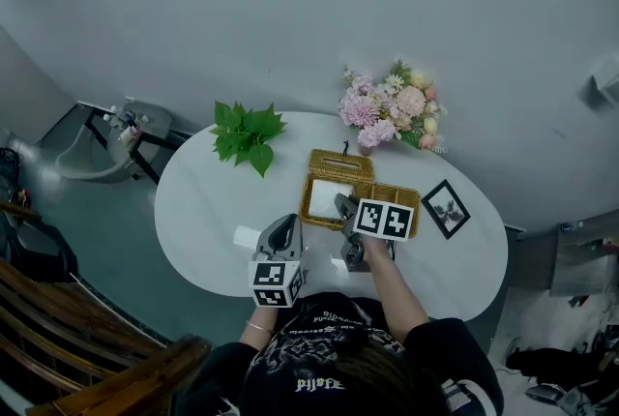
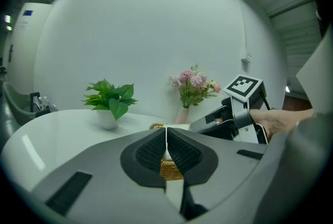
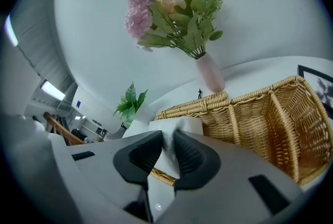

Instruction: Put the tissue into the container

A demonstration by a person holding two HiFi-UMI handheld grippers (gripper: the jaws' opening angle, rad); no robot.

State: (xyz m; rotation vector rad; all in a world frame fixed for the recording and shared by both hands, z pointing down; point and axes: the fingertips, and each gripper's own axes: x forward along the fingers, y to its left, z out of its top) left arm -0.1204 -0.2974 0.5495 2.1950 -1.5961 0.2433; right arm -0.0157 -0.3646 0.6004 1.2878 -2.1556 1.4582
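Observation:
A woven wicker container [image 1: 401,194] with compartments stands mid-table. A white tissue [image 1: 328,193] sits at its left compartment. My right gripper [image 1: 345,208] is over that compartment, shut on the tissue. In the right gripper view the white tissue [image 3: 175,129] bulges up between the pads, with the container [image 3: 260,113] just beyond it. My left gripper [image 1: 284,228] hovers near the table's front edge, left of the container. Its jaws [image 2: 166,147] are shut, with only a thin white slit between the pads.
A vase of pink flowers [image 1: 392,109] and a potted green plant [image 1: 247,133] stand at the back of the white oval table [image 1: 193,211]. A black picture frame [image 1: 445,208] lies right of the container. A small white item [image 1: 247,238] lies beside the left gripper. Wooden furniture [image 1: 87,346] is at lower left.

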